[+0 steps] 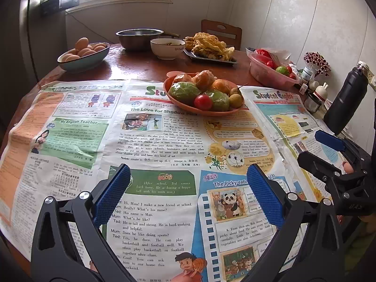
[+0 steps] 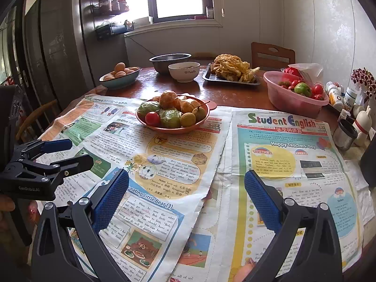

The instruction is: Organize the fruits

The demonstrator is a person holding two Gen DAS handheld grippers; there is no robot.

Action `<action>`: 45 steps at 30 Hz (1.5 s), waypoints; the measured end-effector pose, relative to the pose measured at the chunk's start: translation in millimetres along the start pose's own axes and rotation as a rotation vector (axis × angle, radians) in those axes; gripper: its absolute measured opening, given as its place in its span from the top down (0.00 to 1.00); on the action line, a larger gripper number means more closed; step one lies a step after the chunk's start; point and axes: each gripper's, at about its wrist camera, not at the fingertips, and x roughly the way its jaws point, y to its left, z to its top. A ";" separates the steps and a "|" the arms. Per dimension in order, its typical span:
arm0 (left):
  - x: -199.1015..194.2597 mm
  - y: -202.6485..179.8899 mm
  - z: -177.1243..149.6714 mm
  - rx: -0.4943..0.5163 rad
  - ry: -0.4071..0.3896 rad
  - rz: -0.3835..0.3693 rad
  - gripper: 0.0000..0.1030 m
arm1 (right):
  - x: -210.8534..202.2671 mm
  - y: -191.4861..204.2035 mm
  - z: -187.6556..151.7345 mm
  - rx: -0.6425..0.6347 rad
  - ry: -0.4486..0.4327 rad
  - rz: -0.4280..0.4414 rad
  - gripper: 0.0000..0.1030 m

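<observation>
An orange-brown plate (image 1: 185, 108) (image 2: 206, 115) stands on newspapers (image 1: 152, 141) (image 2: 270, 159) at the table's middle. It holds wrapped green fruits (image 1: 183, 91) (image 2: 169, 118), wrapped oranges (image 1: 204, 80) (image 2: 168, 98), a red tomato (image 1: 203, 102) (image 2: 152, 118) and small brown-yellow fruits (image 1: 235, 100) (image 2: 188, 119). A pink basin (image 1: 270, 75) (image 2: 291, 98) at the right holds tomatoes and a green fruit. My left gripper (image 1: 189, 195) (image 2: 68, 152) is open and empty, near the front. My right gripper (image 2: 186, 197) (image 1: 322, 145) is open and empty beside it.
At the back stand a bowl of eggs (image 1: 82, 56) (image 2: 119, 75), a steel bowl (image 1: 138, 37), a white bowl (image 1: 168, 47) and a tray of fried food (image 1: 209, 47) (image 2: 232, 70). A dark bottle (image 1: 345, 101), jars and figurines (image 2: 352, 117) line the right wall. A chair (image 2: 272, 56) stands behind.
</observation>
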 end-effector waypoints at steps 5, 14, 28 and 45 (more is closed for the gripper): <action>-0.9 2.2 0.4 -0.005 -0.002 0.001 0.09 | 1.3 0.3 -0.6 -0.001 0.002 0.001 0.04; -1.4 3.9 0.6 -0.007 -0.001 0.002 0.09 | 3.4 1.8 -0.6 -0.012 0.009 0.005 0.04; 1.9 4.2 -0.9 -0.011 0.011 0.004 0.09 | 4.4 2.1 0.5 -0.014 0.009 -0.002 0.04; 3.9 2.7 -1.9 0.001 0.022 0.004 0.09 | 4.6 0.2 -0.3 -0.011 0.011 -0.003 0.04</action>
